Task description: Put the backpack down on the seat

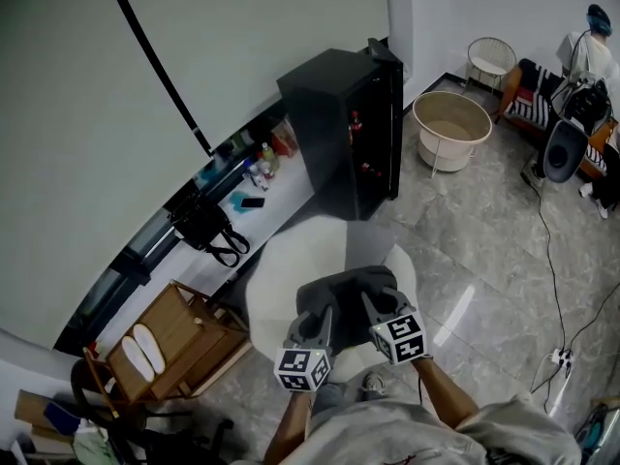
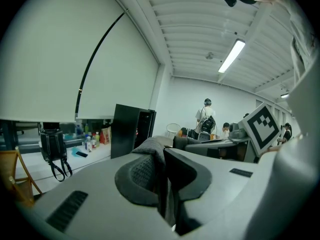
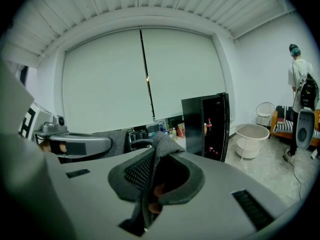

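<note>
A dark grey backpack [image 1: 350, 288] hangs over a round white seat [image 1: 279, 271], low in the head view. My left gripper [image 1: 323, 320] is shut on a fold of its grey fabric [image 2: 150, 153] on the near left side. My right gripper [image 1: 374, 308] is shut on another fold of that fabric [image 3: 163, 145] on the near right. Both grippers stand side by side, close together, with their marker cubes towards me. The backpack's underside is hidden, so I cannot tell whether it touches the seat.
A tall black cabinet [image 1: 345, 141] stands behind the seat. Left of it, a white counter [image 1: 281, 197] carries bottles, and a black bag [image 1: 207, 229] hangs from it. A wooden crate [image 1: 172, 350] holding slippers sits at the left. At the right are a white tub [image 1: 450, 124], floor cables [image 1: 548, 260] and a person [image 1: 587, 48].
</note>
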Demonstrator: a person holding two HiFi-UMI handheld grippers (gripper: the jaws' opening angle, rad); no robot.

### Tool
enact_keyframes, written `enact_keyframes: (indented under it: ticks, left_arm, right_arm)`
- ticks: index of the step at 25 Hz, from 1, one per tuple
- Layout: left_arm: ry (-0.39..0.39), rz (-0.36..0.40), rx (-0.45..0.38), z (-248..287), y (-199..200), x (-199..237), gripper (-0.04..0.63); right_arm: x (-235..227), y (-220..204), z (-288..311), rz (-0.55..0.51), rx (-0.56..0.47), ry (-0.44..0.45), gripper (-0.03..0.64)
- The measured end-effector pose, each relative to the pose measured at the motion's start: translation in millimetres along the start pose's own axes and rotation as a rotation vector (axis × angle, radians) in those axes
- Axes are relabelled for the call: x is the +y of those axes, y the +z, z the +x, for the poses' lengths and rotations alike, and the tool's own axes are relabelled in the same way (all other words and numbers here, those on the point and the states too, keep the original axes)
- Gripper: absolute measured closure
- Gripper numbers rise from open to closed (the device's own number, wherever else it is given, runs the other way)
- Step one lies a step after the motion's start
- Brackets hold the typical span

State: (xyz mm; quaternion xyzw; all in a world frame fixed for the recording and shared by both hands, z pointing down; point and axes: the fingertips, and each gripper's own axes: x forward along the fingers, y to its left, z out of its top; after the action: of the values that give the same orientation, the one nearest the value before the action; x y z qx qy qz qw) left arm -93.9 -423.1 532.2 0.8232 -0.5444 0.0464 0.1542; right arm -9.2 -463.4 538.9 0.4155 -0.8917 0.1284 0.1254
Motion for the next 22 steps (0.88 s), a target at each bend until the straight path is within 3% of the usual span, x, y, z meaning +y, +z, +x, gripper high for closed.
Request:
enact_keyframes:
  ticks: [8,22]
  left_arm:
    - [-0.003,-0.045,0.051,1.8,-23.8,18.6,0.54]
    - [-0.039,-0.194,0.21,-1.1,-120.2,33.3,0.54]
  right_arm:
    - [9.2,-26.9,12.7,0.019,0.078,0.002,0.563]
    - [20.1,-124.4,26.2,0.085,0.274,-0.007,0.563]
